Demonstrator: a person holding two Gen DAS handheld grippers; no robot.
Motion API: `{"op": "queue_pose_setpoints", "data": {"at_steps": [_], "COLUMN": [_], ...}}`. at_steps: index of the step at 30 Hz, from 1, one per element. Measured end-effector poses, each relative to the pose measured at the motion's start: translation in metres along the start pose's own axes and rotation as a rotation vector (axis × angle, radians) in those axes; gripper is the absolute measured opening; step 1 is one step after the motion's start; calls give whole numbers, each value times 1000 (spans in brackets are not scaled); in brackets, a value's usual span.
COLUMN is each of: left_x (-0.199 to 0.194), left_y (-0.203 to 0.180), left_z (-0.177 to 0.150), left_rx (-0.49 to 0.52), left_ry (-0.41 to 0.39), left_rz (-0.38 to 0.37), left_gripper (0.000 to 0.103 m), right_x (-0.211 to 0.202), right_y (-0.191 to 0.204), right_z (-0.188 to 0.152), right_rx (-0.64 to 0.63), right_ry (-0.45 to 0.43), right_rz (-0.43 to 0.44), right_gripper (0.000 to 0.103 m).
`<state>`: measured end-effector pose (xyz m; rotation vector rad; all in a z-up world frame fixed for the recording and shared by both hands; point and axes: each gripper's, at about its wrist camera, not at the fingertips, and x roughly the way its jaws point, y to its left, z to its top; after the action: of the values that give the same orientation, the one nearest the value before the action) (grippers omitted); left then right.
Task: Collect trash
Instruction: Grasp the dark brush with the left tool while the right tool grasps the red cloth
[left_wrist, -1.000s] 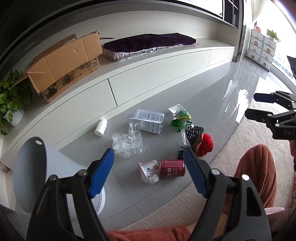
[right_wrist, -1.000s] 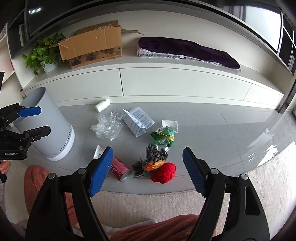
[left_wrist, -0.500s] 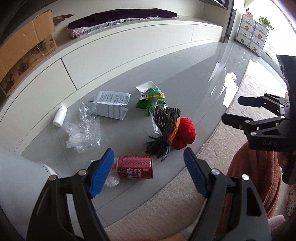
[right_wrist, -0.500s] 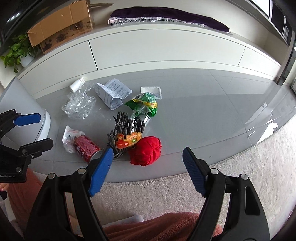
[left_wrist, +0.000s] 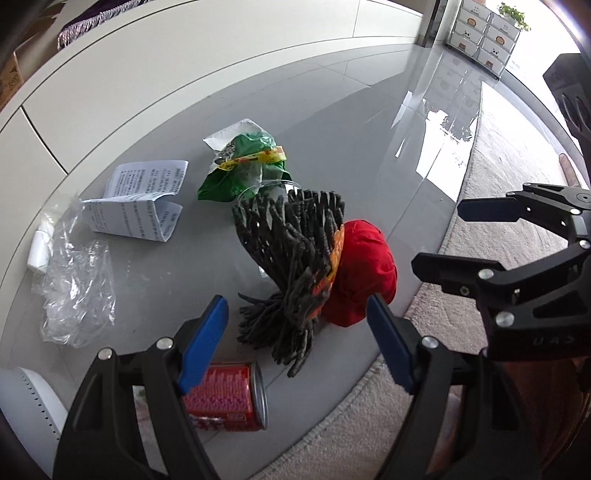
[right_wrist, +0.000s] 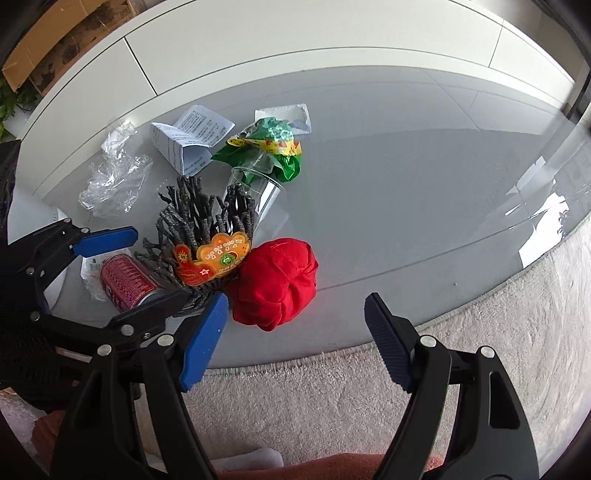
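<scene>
**Two released tools above nine scattered pieces of trash**

While both tools hang over the glossy grey floor (right_wrist: 388, 192), each stands released with nothing between its blue pads. The left tool (left_wrist: 295, 343) sits above one red can (left_wrist: 225, 397) lying on its side near the rug's edge; the right tool (right_wrist: 293, 341) is above the rug (right_wrist: 480, 314), just in front of one red cloth bundle (right_wrist: 277, 282).

Counted on the floor: one red can, one red cloth bundle, one dark grey bunch of cords (right_wrist: 207, 221) with an orange label band, touching the bundle; one clear plastic cup (right_wrist: 258, 192) lying on its side behind the cords; one green wrapper (right_wrist: 275, 147) with a yellow strip at the cup's mouth; one flat white packet (right_wrist: 291, 112) behind the wrapper; one folded printed leaflet (left_wrist: 142, 199); one crumpled clear plastic bag (left_wrist: 77, 291); and one small white bottle (left_wrist: 38, 254) partly behind that bag. A further crumpled clear wrapper (right_wrist: 92, 280) lies against the can.

One white bin (left_wrist: 29, 402) shows at the lower left edge of the left wrist view, beside the can.
</scene>
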<state>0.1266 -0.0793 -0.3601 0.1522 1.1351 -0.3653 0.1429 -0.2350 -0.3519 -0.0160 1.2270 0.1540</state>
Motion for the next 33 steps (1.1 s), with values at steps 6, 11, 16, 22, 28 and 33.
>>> {"op": "queue_pose_setpoints", "data": {"at_steps": [6, 11, 16, 22, 28, 33], "left_x": [29, 39, 33, 25, 22, 20], "left_y": [8, 10, 13, 21, 29, 31], "left_z": [6, 5, 2, 1, 2, 0], "left_rx": [-29, -30, -23, -29, -44, -51], "left_ry": [30, 33, 14, 4, -2, -8], "left_rz": [-36, -59, -62, -68, -69, -76], "left_gripper": [49, 25, 16, 16, 16, 15], "right_x": [10, 17, 30, 45, 65, 69], "right_y": [2, 7, 9, 10, 16, 22], "right_z": [6, 9, 10, 11, 12, 12], "right_rx": [-3, -3, -5, -3, -21, -61], "right_ry": [26, 35, 56, 87, 144, 166], "right_rz": [1, 1, -15, -25, -49, -69], "right_gripper": [74, 74, 74, 74, 54, 30]}}
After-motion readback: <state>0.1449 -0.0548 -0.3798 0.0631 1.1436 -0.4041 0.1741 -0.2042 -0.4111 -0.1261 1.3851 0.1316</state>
